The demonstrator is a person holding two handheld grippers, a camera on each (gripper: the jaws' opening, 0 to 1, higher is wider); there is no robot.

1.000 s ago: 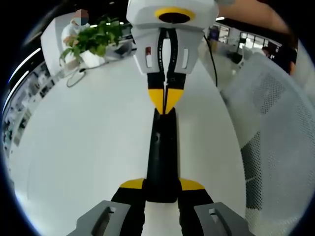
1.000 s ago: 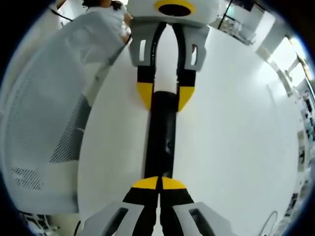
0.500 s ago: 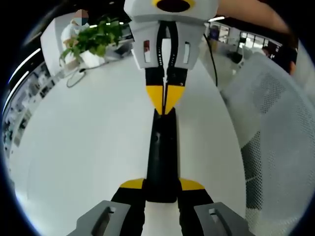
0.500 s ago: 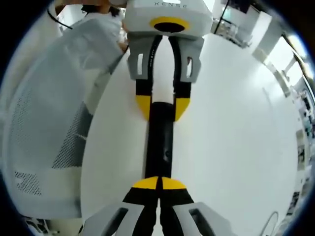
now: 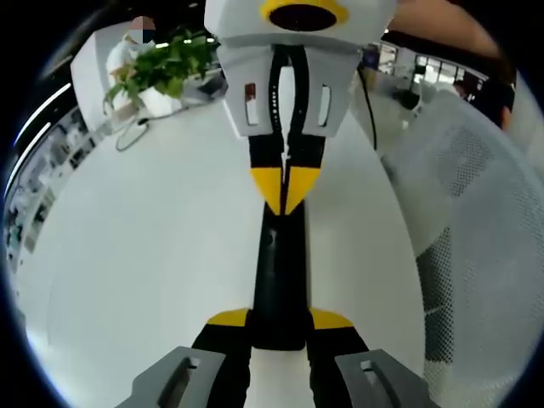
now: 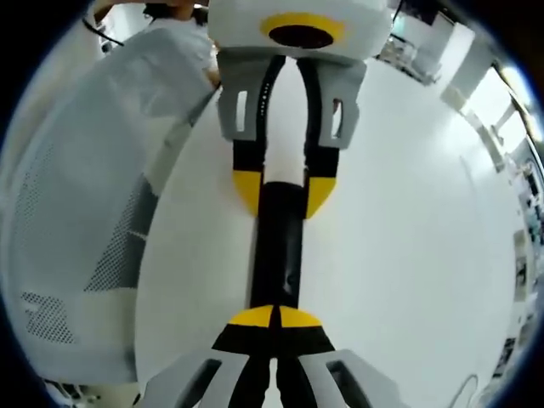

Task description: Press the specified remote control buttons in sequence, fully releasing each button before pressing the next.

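Broadly, a white table (image 5: 127, 255) carries everything, with a white mesh chair (image 5: 476, 212) along its edge and a potted plant (image 5: 161, 64) at its far edge. Lengthwise on the table lies the black remote control (image 5: 279, 272). The left gripper (image 5: 279, 327) clenches its near end; the right gripper (image 6: 275, 316), jaws pressed together, rests its tips on the opposite end.

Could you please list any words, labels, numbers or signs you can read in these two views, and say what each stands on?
None can be read.
Remote control: a small mark on its black face, too blurred to read.
Right claw: a small red patch on its white body, no legible letters.
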